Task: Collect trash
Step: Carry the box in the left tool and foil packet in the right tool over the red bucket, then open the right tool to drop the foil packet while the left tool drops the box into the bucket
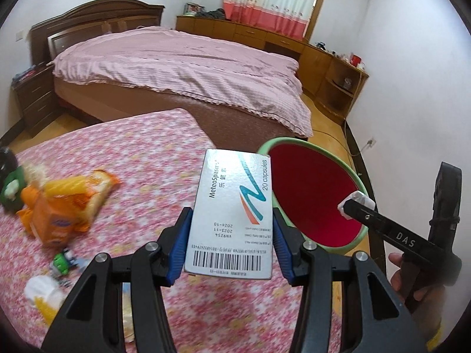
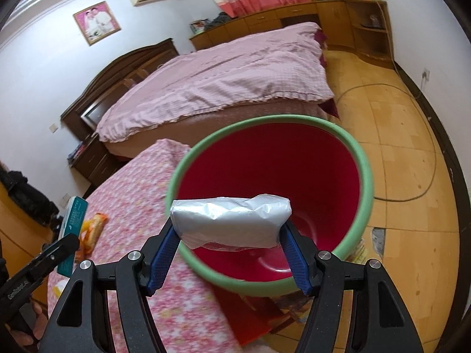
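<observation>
My left gripper [image 1: 232,232] is shut on a white medicine box [image 1: 232,214] printed with a barcode and "20 capsules", held over the pink floral table [image 1: 141,153] just left of the bin. The bin [image 1: 357,176] is red inside with a green rim. My right gripper [image 2: 231,235] is shut on a white crumpled packet [image 2: 229,220], hanging over the bin's [image 2: 366,170] near rim. In the left wrist view the right gripper [image 1: 357,203] with the white packet [image 1: 360,198] sits above the bin's right side. The box [image 2: 75,214] shows at the left of the right wrist view.
Orange snack wrappers [image 1: 67,203], a green item [image 1: 11,188] and a white cup [image 1: 41,291] lie on the table's left part. A bed with a pink cover [image 1: 182,67] stands beyond. Wooden cabinets [image 1: 323,58] line the far wall. A cable [image 2: 426,147] runs across the tiled floor.
</observation>
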Demonstrator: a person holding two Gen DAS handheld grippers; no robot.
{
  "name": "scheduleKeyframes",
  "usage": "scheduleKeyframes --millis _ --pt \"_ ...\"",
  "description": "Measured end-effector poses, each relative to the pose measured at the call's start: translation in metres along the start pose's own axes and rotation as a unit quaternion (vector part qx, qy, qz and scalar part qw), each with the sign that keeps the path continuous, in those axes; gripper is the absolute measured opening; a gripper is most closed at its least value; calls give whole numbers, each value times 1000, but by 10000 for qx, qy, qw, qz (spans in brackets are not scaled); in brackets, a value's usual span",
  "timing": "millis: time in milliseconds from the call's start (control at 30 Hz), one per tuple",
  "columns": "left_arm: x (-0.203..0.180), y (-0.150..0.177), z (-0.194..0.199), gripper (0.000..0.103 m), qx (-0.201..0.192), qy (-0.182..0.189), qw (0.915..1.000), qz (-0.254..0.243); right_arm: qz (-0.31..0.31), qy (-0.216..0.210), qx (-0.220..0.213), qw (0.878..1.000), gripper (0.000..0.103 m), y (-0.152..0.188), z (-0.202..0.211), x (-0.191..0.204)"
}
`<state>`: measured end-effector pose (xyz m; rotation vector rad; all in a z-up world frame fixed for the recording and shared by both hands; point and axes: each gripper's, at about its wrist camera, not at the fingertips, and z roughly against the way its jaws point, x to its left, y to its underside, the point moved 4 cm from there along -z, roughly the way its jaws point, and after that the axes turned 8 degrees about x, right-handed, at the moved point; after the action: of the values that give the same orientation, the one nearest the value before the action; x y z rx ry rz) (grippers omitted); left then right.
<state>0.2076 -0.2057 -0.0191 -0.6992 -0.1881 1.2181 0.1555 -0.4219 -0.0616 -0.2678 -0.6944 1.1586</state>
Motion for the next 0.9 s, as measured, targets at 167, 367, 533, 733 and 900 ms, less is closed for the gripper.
scheduleKeyframes --millis 167,367,533,733,900 --pt "-20 -7 -16 52 95 86 9998 -147 -75 -10 6 10000 70 -3 -5 -10" --pt "-36 -12 -32 52 155 123 9993 -310 -131 -3 -83 9999 70 -7 -3 -20" --pt "-44 -16 -40 52 193 151 9989 -389 -179 -22 -104 9998 72 -12 -3 -26" --pt "-52 -19 -50 52 230 167 9986 -455 -211 -110 -195 9995 78 -18 0 -32" --pt "-62 -21 -60 52 276 213 9976 -590 -283 -116 -399 9987 78 -19 13 -37"
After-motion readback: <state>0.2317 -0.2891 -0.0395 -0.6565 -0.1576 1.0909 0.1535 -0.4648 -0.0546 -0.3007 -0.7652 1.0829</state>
